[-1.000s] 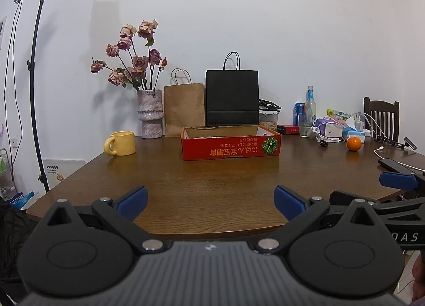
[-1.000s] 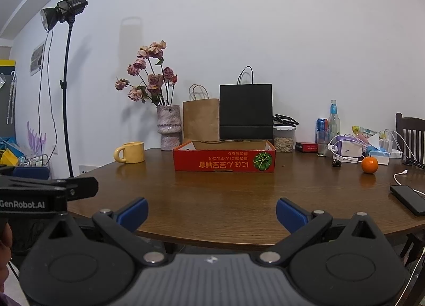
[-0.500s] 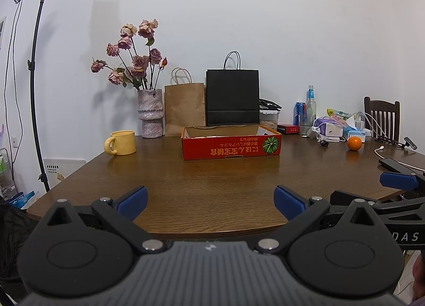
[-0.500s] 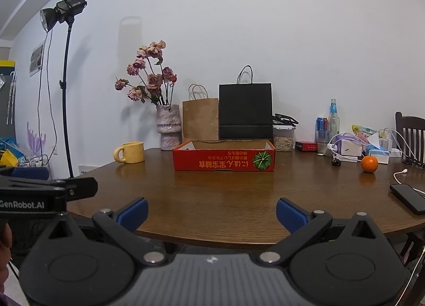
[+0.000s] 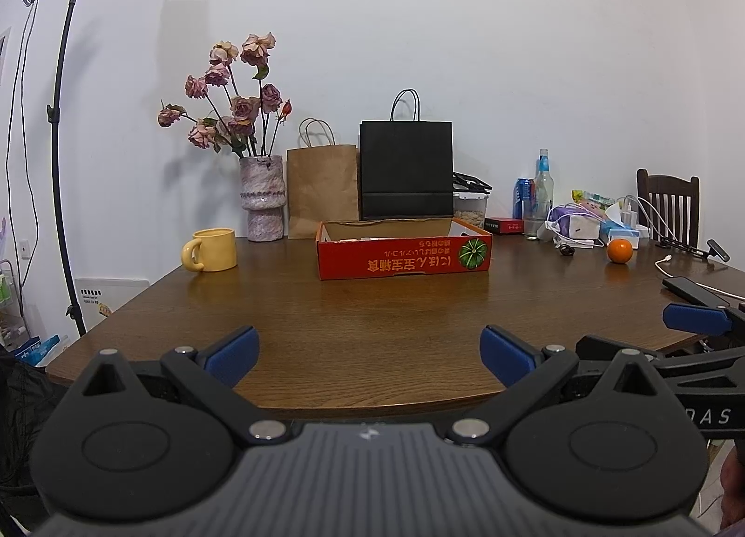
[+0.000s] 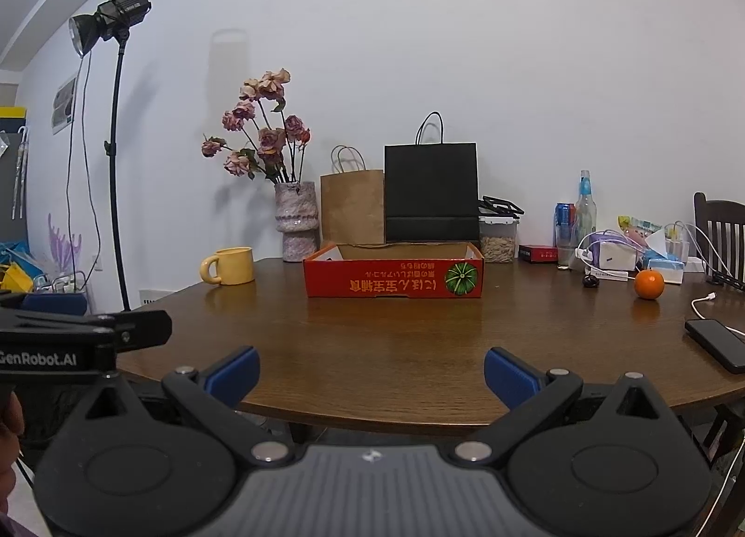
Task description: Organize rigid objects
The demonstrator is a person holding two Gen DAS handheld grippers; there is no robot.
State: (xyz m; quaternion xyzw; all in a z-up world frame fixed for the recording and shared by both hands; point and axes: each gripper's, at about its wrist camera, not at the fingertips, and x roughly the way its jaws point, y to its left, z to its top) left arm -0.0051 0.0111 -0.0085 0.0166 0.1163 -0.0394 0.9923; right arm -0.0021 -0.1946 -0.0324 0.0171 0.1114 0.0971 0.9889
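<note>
**Item 1. Left gripper (image 5: pixel 368 346).** Sitting at the bottom centre of the left wrist view, short of the near edge of the table (image 5: pixel 372 313). Fingers standing wide apart, holding nothing.

**Item 2. Right gripper (image 6: pixel 371 367).** Sitting at the bottom centre of the right wrist view, likewise short of the table edge. Fingers spread wide, nothing between them.

**Item 3. Red cardboard tray (image 5: pixel 404 253).** Lying at the centre of both views, toward the far side of the table. Something pale is showing inside it in the left wrist view; too little is visible to name it.

**Item 4. Loose rigid things.** Yellow mug (image 5: pixel 212 249) standing at centre left of the frame, apart from the tray. Orange (image 5: pixel 619 251) resting at centre right, near a cluster of bottle, can, small boxes and cables. Dark phone (image 6: pixel 717 343) lying at the right edge of the right wrist view, near the table's rim.

**Item 5. Stage, as judged.** Both grippers hanging back and empty is fitting either a sort about to go on or one just ended; the mug and orange outside the tray are not settling which, nor which pieces belong in it.

**Item 6. Handling notes, as judged.** Any grasp on the mug is likely going best across the wall or handle, fingers squared to it. The orange is apt to roll, so closing across its widest part is safer. The phone is lying flat and thin, so a low, edge-on approach is probably needed. The vase (image 5: pixel 261 197) is looking top-heavy and is best given a wide berth.
</note>
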